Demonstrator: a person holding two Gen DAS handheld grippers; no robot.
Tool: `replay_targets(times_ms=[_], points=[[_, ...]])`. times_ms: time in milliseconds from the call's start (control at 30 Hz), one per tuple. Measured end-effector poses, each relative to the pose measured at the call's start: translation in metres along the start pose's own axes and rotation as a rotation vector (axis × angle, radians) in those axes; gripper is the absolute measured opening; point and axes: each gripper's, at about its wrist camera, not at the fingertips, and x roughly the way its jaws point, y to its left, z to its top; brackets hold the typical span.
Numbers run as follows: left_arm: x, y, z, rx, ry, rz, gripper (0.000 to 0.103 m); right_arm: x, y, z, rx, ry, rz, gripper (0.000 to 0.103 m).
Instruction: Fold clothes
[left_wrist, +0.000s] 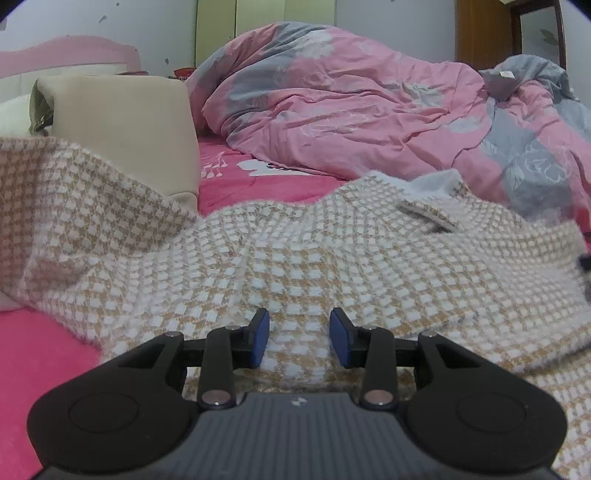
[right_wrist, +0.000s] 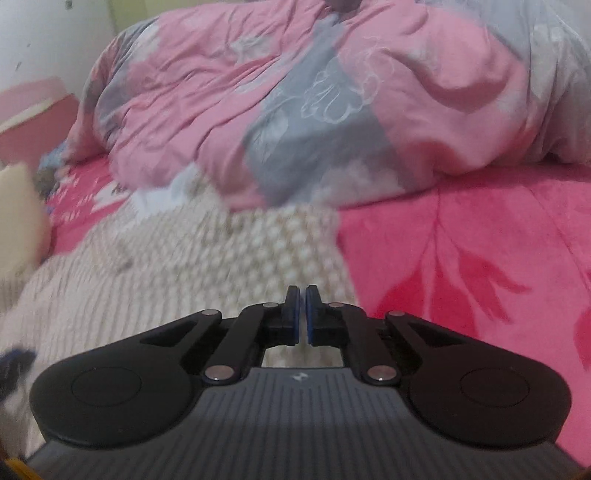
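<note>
Fuzzy tan-and-white houndstooth knit garment (left_wrist: 280, 258) spread over pink fleece bed sheet (right_wrist: 480, 251), beside rumpled pink-and-grey floral duvet (left_wrist: 351, 99). Left claw (left_wrist: 299, 338) released above the knit. Right claw (right_wrist: 302, 314) nearly clenched, a thin gap between its pads, grasping nothing.

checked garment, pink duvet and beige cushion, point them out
checked garment (left_wrist: 295, 258), left wrist view, middle of the spread cloth
pink duvet (left_wrist: 332, 99), left wrist view, top of the heap
beige cushion (left_wrist: 125, 125), left wrist view, its front face
</note>
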Motion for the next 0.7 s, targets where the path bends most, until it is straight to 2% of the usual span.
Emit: replay_targets(times_ms=[133,300,433,533,600,700], points=[[-0.001,0.0,-0.001,-0.004,-0.001,0.001,0.038,0.024,-0.012,-0.012,0.035,0.026,0.014,0.0],[0.0,-0.001,-0.002,0.003,-0.006,0.003,0.038,0.015,-0.009,0.016,0.037,0.002,0.008,0.002],[0.0,-0.001,-0.002,0.002,-0.009,0.001,0.038,0.053,-0.008,0.021,0.035,0.012,-0.008,0.0],[0.0,-0.001,-0.003,0.002,-0.009,0.002,0.038,0.062,-0.018,0.021,0.109,0.006,-0.002,0.0],[0.001,-0.001,-0.003,0.003,-0.009,0.003,0.039,0.064,-0.031,0.025,0.178,0.016,0.035,0.0],[0.001,-0.002,-0.004,0.007,-0.009,0.007,0.039,0.068,-0.049,0.031,0.282,0.031,0.091,0.01]])
